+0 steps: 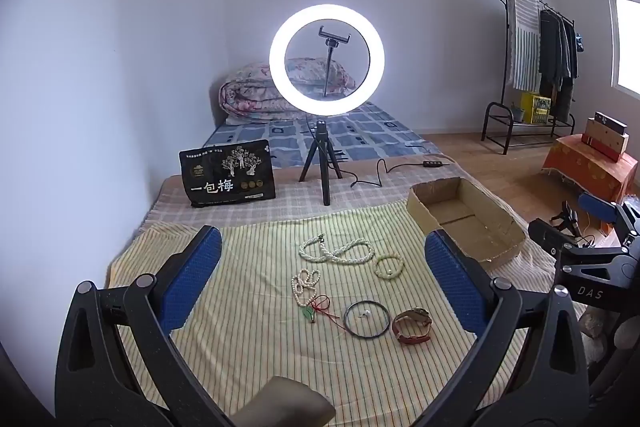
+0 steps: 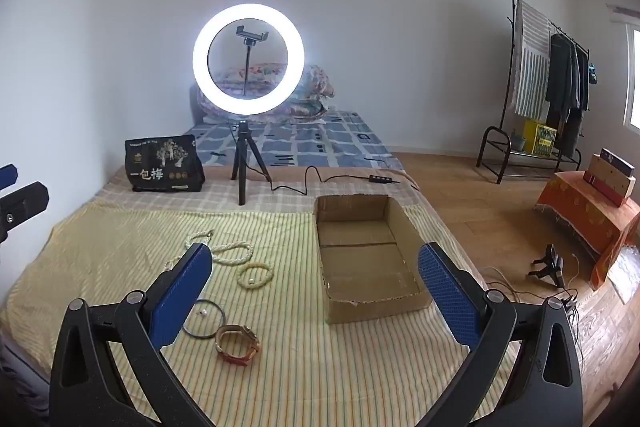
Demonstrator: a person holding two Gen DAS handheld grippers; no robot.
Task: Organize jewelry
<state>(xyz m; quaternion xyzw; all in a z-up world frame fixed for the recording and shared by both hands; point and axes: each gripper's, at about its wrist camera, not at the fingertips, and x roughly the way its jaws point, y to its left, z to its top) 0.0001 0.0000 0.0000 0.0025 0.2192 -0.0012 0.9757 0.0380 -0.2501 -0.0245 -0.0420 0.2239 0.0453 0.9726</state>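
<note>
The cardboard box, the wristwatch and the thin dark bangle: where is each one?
cardboard box (image 2: 362, 267), right wrist view, on its bare floor.
wristwatch (image 1: 412, 325), left wrist view, on its coiled strap.
thin dark bangle (image 1: 346, 311), left wrist view, on the hoop's left rim.

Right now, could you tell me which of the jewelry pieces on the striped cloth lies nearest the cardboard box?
The pale beaded bracelet, a small closed loop, lies nearest the cardboard box; the other pieces lie farther left.
</note>
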